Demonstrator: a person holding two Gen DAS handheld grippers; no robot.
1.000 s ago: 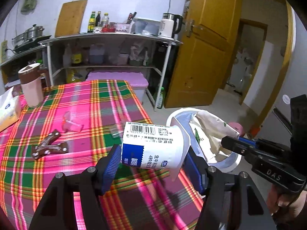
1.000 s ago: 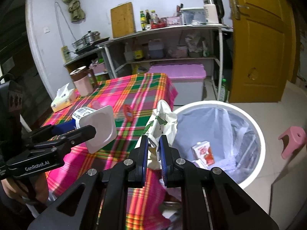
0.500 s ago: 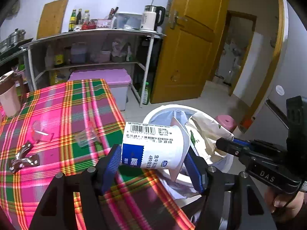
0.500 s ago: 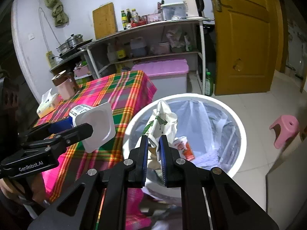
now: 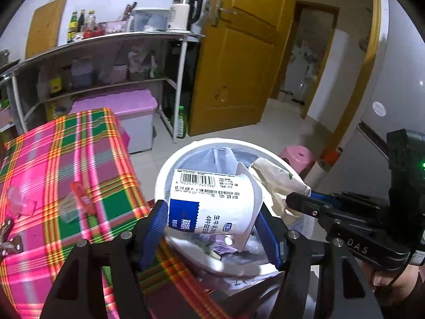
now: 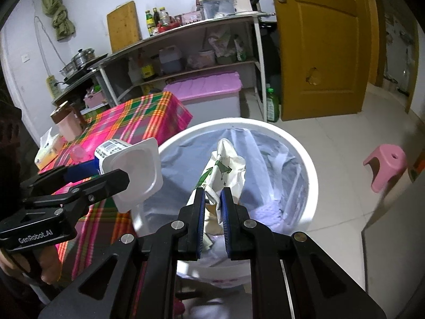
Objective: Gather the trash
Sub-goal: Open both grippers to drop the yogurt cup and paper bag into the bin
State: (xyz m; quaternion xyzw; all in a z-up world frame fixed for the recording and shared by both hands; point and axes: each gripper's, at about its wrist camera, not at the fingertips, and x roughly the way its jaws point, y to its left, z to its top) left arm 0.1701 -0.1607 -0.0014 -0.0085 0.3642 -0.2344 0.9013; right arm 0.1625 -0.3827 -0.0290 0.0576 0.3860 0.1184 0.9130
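My left gripper (image 5: 212, 212) is shut on a white yogurt cup (image 5: 212, 202) with a blue label and barcode, held on its side over the near rim of the white trash bin (image 5: 170, 164). The cup also shows in the right wrist view (image 6: 132, 170), at the bin's left rim. My right gripper (image 6: 212, 199) is shut on a crumpled white wrapper with green print (image 6: 223, 170) and holds it above the bin's lined opening (image 6: 305, 159). The wrapper shows in the left wrist view (image 5: 276, 178) too.
The plaid-covered table (image 5: 53, 159) stands left of the bin, with small clear plastic scraps (image 5: 18, 199) and a red-edged wrapper (image 5: 79, 194). A tissue box (image 6: 47, 146) and brown-lidded jug (image 6: 66, 122) sit further back. A pink stool (image 6: 385, 164), shelf unit (image 6: 186, 53) and wooden door (image 6: 318, 53) surround the bin.
Both grippers have moved from the table edge toward the bin. The cup and the wrapper now hang over the bin's opening. Both grips are unchanged.
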